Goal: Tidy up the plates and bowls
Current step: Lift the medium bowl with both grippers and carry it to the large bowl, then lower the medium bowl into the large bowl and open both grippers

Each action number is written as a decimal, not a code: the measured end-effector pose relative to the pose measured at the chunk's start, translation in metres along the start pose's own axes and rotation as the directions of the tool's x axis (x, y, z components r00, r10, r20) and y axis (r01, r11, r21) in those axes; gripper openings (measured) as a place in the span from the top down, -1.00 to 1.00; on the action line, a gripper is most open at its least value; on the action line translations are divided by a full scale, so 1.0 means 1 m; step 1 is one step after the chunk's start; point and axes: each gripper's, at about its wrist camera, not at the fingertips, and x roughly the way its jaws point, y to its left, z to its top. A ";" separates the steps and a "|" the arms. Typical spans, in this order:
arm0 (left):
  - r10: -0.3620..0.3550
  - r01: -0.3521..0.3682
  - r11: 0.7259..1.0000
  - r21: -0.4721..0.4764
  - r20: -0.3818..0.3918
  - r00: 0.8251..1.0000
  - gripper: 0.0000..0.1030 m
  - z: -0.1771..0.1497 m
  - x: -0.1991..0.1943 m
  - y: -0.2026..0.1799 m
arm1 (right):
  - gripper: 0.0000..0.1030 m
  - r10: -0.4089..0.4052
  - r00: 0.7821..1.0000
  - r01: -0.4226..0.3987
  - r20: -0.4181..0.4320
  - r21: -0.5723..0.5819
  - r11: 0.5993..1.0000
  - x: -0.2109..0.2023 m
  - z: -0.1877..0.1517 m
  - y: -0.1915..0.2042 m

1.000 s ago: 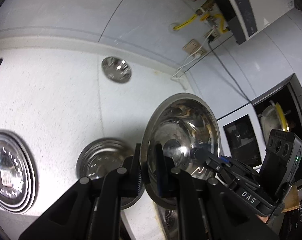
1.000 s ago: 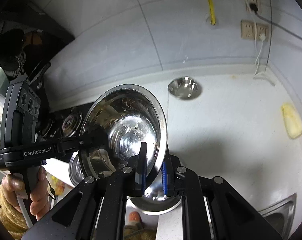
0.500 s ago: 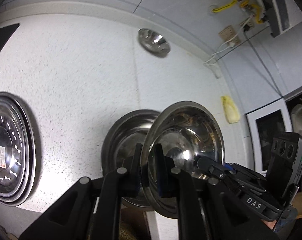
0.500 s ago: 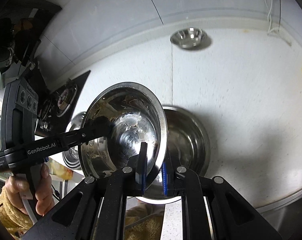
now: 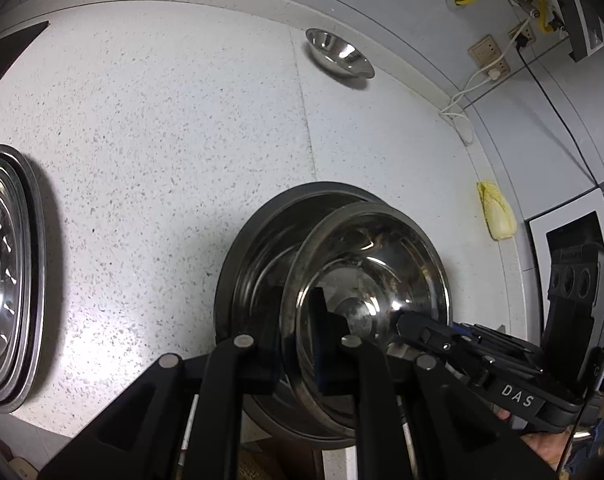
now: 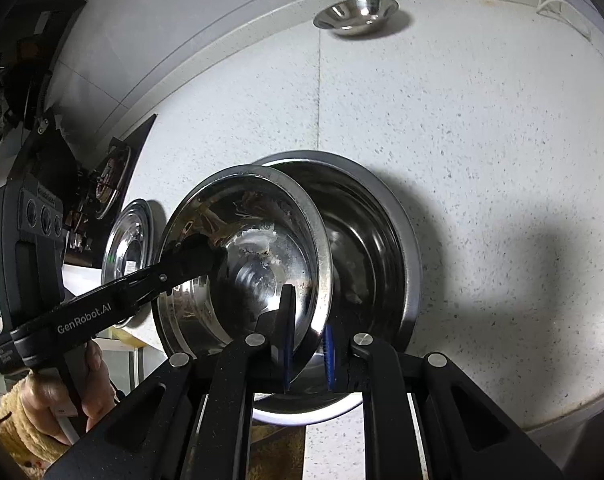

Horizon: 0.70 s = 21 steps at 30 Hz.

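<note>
I hold a steel bowl (image 5: 374, 292) (image 6: 253, 256) by two opposite sides of its rim. My left gripper (image 5: 295, 336) is shut on the near rim in the left wrist view, and it shows again in the right wrist view (image 6: 193, 254). My right gripper (image 6: 308, 340) is shut on the other side and reaches in from the right in the left wrist view (image 5: 416, 330). The bowl hangs low over a larger steel bowl (image 5: 257, 264) (image 6: 366, 240) on the speckled counter. Whether the two bowls touch I cannot tell.
A small steel bowl (image 5: 338, 54) (image 6: 358, 14) sits at the counter's back by the wall. A stack of steel plates (image 5: 5, 272) (image 6: 129, 240) lies to the left, a stove (image 6: 113, 176) behind it. A yellow cloth (image 5: 498, 216) lies at the right, near wall sockets (image 5: 490, 54).
Both grippers have come down together with the bowl, from well above the counter to just over the larger bowl. The grips on the rim are unchanged.
</note>
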 end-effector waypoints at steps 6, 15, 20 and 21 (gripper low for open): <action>0.009 -0.009 1.000 0.003 -0.006 1.000 0.79 -0.002 0.012 0.003 | 0.78 -0.010 1.000 0.010 -0.023 0.018 1.000 0.009 0.000 -0.006; 0.023 -0.024 0.999 0.038 0.019 1.000 0.79 -0.002 0.021 -0.003 | 0.78 -0.059 0.998 0.060 -0.034 0.016 0.998 0.022 0.003 -0.005; 0.041 -0.046 0.995 0.084 0.060 0.997 0.79 -0.007 0.022 -0.006 | 0.78 -0.080 0.996 0.080 -0.026 -0.001 0.997 0.022 0.003 -0.001; 0.041 -0.047 0.995 0.090 0.066 0.997 0.79 -0.009 0.021 -0.006 | 0.78 -0.081 0.996 0.081 -0.026 -0.001 0.997 0.022 0.003 -0.001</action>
